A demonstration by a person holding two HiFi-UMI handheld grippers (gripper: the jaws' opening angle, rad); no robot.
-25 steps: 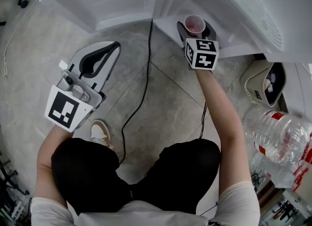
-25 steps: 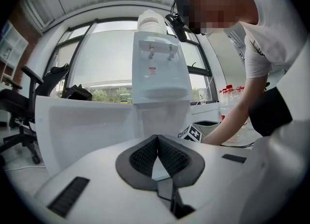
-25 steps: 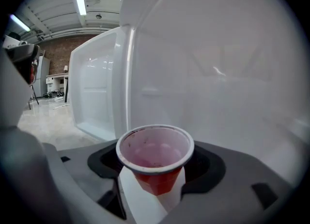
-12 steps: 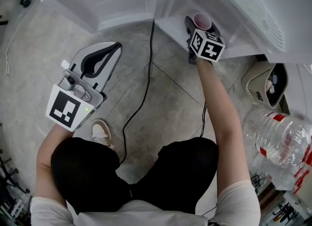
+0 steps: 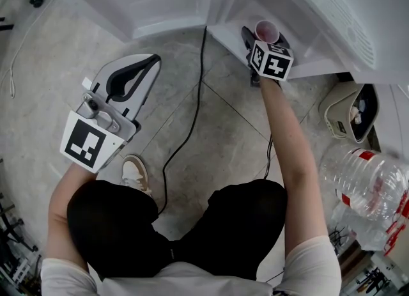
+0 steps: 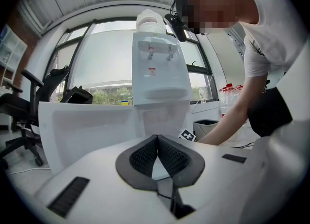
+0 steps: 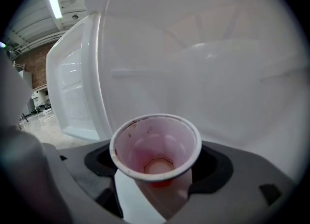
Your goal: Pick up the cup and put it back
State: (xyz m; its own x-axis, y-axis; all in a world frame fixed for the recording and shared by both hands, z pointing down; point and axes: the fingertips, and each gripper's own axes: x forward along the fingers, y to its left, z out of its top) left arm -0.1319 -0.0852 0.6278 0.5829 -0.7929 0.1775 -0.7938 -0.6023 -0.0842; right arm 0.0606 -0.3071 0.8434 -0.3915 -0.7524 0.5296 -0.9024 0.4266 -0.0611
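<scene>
One release underway: right tool [image 5: 264,38] opening around the cup [image 5: 266,29] on the far shelf [image 5: 223,32]; next, likely back straight out. Left tool [image 5: 152,63] pressed together.

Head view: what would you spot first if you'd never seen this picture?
The small pinkish plastic cup jumps out first. It stands on the white cabinet shelf at the top, between the jaws of the right gripper, which are opening around it. Next comes the big white left gripper, shut and empty, held over the grey floor on the left.
</scene>
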